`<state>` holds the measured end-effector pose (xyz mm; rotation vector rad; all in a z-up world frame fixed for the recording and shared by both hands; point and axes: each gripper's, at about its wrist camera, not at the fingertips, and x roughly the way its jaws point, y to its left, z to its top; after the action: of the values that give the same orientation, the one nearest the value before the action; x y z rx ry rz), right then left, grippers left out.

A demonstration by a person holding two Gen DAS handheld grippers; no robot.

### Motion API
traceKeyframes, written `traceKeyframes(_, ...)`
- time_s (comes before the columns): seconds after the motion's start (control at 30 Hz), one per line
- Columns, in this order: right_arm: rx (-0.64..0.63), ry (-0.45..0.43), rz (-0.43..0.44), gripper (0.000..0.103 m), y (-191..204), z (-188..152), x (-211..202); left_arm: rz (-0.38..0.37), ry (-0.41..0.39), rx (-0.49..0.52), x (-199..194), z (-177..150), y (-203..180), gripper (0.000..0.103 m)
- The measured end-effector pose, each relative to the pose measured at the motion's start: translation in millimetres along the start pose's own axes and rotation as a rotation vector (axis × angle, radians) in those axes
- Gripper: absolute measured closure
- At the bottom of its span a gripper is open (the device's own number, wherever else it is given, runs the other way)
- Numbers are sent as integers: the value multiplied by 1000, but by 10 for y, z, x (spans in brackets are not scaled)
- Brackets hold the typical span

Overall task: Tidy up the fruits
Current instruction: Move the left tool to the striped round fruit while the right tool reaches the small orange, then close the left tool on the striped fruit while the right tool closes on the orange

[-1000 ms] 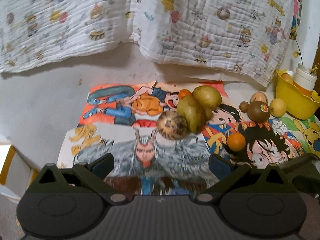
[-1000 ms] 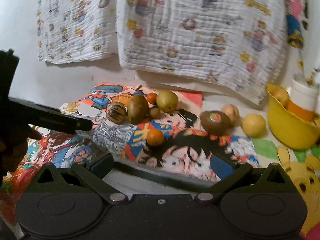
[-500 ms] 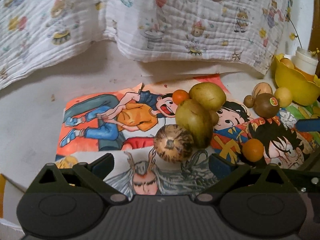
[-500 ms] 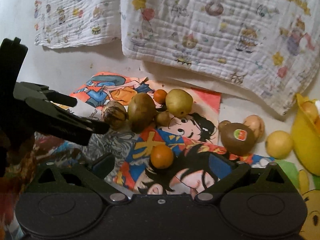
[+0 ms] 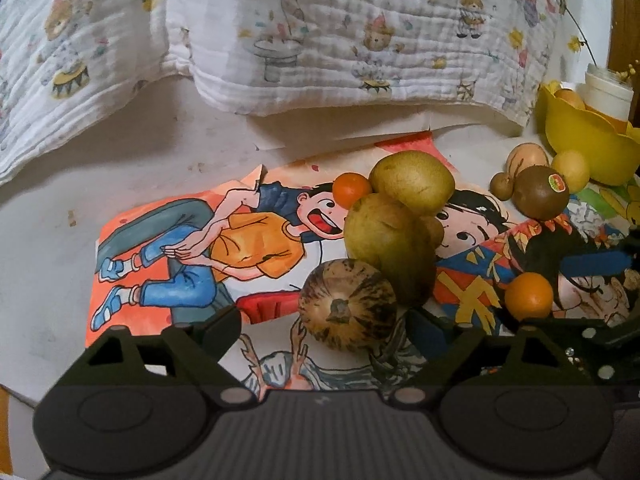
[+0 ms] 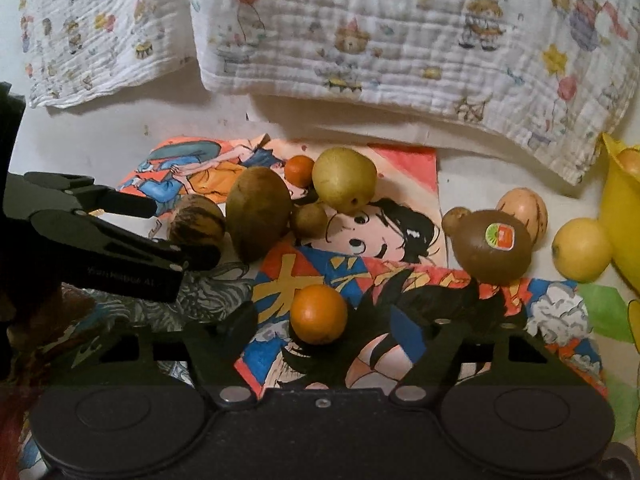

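Orange tangerine (image 6: 318, 314) sat mid-poster (image 6: 400, 276) between the right gripper's (image 6: 320, 320) closing, untouching fingers; left gripper (image 5: 324, 326) narrowed around the mottled fruit (image 5: 347, 305). Centring before squeezing seemed wise.

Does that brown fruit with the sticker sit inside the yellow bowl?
No, the stickered brown fruit rests on the cartoon poster, left of the yellow bowl.

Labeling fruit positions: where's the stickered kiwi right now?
Right wrist view, right of centre: stickered kiwi on the cartoon poster, between a small brown fruit and the lemon.
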<state>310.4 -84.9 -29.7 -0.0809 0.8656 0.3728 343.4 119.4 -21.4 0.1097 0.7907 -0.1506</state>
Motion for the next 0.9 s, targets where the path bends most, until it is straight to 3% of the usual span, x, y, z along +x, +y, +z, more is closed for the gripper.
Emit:
traceKeyframes(0.27,6,26,-9,52,44,-23,108,-21,-4,-12,67,40,43,26)
traceKeyframes(0.5,6,19,-11,55,60,-16,149,-46,-2,-7,114,63,22,34)
traceKeyframes(0.63,7,10,-11,64,68,-13,163,-77,-14,-11,104,56,15,47)
traceKeyframes(0.7,5,7,-15,68,72,-14,162,-68,-15,-10,98,49,-1,47)
traceKeyframes(0.9,22,2,3,68,49,-41,130,-70,-17,-32,33,1,-13,48)
